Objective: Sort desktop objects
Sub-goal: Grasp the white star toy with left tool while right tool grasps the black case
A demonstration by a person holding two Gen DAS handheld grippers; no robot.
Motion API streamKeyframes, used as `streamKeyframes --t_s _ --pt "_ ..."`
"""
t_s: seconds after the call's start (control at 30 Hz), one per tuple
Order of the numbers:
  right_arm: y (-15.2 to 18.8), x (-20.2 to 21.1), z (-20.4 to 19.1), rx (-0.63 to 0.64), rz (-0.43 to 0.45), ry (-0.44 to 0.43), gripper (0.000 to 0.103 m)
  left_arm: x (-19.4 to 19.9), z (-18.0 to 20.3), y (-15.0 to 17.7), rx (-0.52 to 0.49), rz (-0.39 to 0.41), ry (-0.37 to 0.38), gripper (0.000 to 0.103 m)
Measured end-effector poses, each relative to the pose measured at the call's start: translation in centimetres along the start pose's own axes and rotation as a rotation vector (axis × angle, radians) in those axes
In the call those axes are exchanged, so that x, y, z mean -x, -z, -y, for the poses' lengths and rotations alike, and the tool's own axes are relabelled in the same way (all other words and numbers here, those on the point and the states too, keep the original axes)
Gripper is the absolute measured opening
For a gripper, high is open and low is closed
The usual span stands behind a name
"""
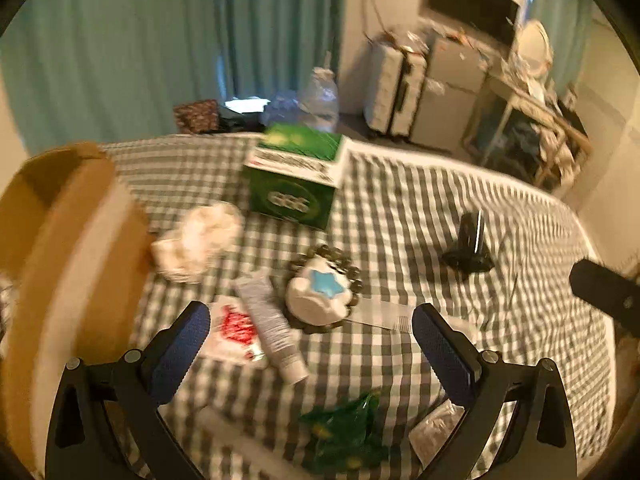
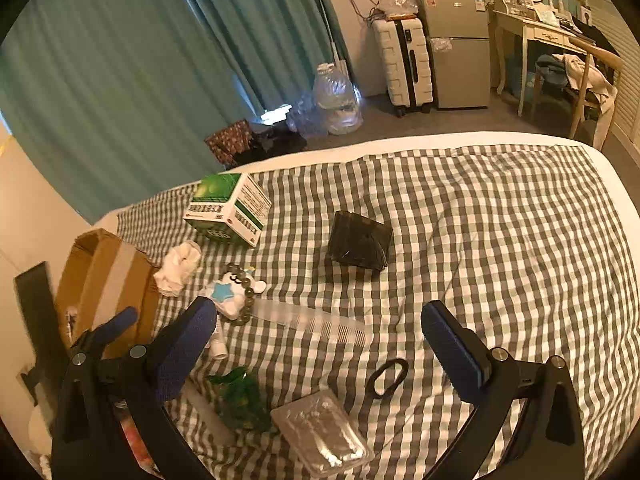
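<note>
The tube (image 1: 272, 322) is seen just ahead of the spread, empty left gripper (image 1: 310, 332) (right gripper (image 2: 320, 334) likewise spread), its length slanting away leftward.

The left gripper (image 1: 311, 338), a black frame with two blue textured pads, hangs above the checked bed cover with its jaws spread wide and nothing between them. Its left finger (image 1: 184, 350) and right finger (image 1: 444, 354) lean outward from each other, tips pointing toward the far edge of the bed. The right gripper (image 2: 318, 334), of the same black and blue build, is likewise wide apart and empty above the cover, with its fingers splayed in the same way. In the right wrist view a blue fingertip of the left gripper (image 2: 118, 326) shows near the left edge, just beside the right gripper's left finger (image 2: 186, 354).
</note>
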State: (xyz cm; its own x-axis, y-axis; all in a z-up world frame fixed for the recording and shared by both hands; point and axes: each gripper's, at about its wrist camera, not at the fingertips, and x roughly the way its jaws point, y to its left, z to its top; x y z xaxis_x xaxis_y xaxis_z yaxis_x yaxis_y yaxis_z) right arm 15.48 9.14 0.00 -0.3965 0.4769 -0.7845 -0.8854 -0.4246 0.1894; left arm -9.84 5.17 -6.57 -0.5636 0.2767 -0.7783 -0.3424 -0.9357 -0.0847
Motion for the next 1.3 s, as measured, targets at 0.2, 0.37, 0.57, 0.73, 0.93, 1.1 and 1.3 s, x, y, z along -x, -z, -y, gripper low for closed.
streamKeyframes --t_s 0.2,0.37,0.57,0.73,0.93,1.1,1.3 --pt "-0.3 -3.6 0.2 0.023 -0.038 0.043 0.103 -5.8 0.7 -0.3 -0.038 -0.065 -0.025 0.103" --pt "-1.1 -6.8 1.9 -0.044 -0.069 0.056 0.103 -7.7 -1.0 -0.6 0.054 -0.098 0.025 0.103" --pt "-2.3 -9.8 3.1 -0.083 -0.072 0.090 0.103 -8.0 -1.9 -1.4 0.075 -0.119 0.055 0.103" --pt "-3.3 -11.7 3.4 -0.101 -0.080 0.079 0.095 -8.5 -2.5 -1.8 0.048 -0.198 0.023 0.097" --pt "-2.9 -12.8 3.2 -0.069 -0.120 0.119 0.062 -9.2 -4.0 -1.4 0.095 -0.260 0.103 0.078" --pt "-2.9 -12.3 3.7 -0.095 -0.119 0.096 0.061 -9.5 -3.0 -1.1 0.032 -0.262 0.116 0.064" --pt "-2.8 -11.8 3.6 -0.093 -0.116 0.091 0.060 -9.3 -2.3 -0.9 -0.046 -0.228 0.085 0.054"
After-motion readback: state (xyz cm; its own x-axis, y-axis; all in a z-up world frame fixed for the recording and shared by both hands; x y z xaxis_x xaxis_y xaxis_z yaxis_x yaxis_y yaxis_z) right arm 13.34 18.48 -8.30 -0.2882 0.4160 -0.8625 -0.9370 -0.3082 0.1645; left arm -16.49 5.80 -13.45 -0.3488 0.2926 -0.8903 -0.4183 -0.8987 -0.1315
